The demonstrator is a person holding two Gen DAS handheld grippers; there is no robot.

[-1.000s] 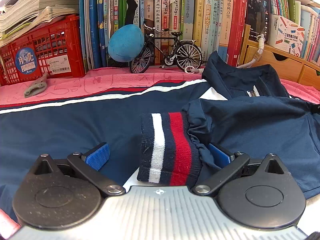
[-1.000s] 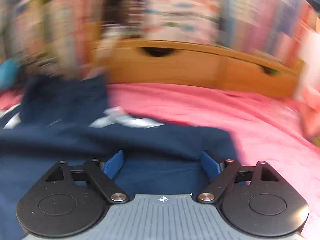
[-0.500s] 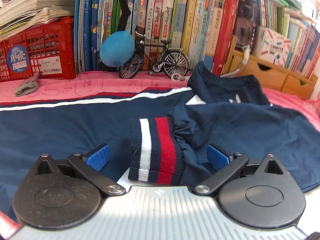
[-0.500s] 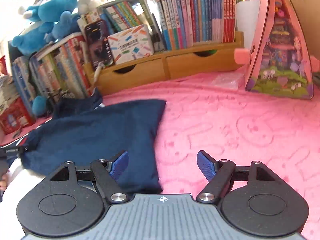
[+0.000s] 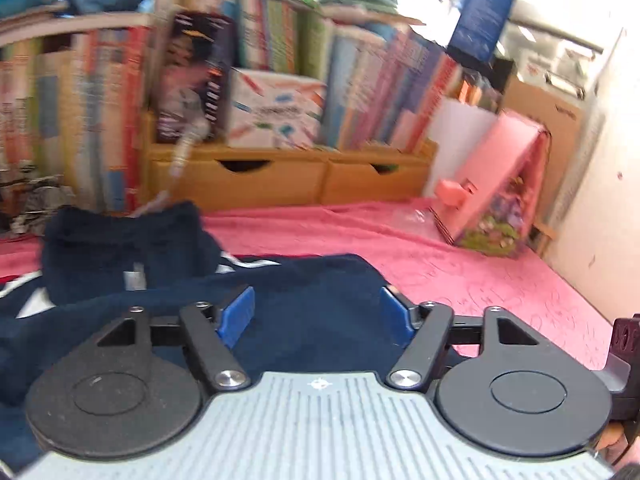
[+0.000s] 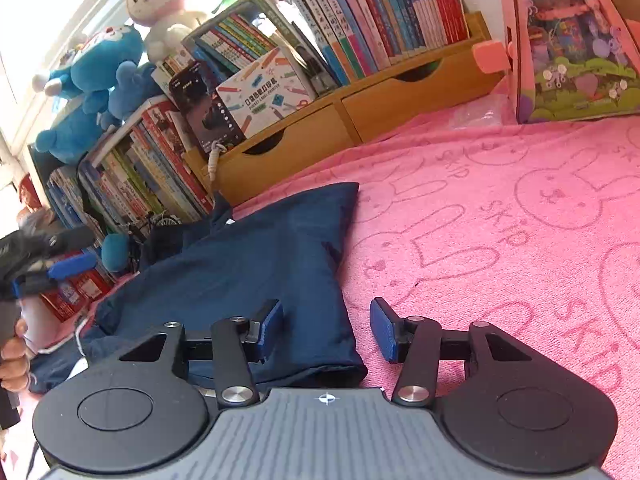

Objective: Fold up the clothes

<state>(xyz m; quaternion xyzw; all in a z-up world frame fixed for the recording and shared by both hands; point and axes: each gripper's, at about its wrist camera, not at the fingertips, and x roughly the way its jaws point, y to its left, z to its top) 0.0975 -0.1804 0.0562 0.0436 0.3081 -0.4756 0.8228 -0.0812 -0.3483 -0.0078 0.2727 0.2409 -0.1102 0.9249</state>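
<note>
- Blue pads line the fingers of the right gripper (image 6: pixel 326 330), whose jaws are closing; the corner of the navy garment (image 6: pixel 256 264) lies between them, and the pads do not yet press on it.
- The left pad sits over the cloth, while the right pad is over the bare pink towel (image 6: pixel 500 240) printed with rabbits.
- The left gripper (image 5: pixel 316 312) hangs over the same garment with its jaws also closing; navy cloth lies beneath and between its pads, but none is pinched.
- The garment is spread flat on the towel, with its collar bunched up at the far end in the left wrist view, which is blurred.
- In the right wrist view the left gripper shows at the left edge, with a hand (image 6: pixel 14 354) on its handle.
- Behind the towel stands a wooden drawer unit (image 6: pixel 320 128) carrying rows of books (image 6: pixel 380 12).
- A pink toy house (image 6: pixel 572 40) stands at the right, and plush toys (image 6: pixel 120 32) sit atop the books at the left.
</note>
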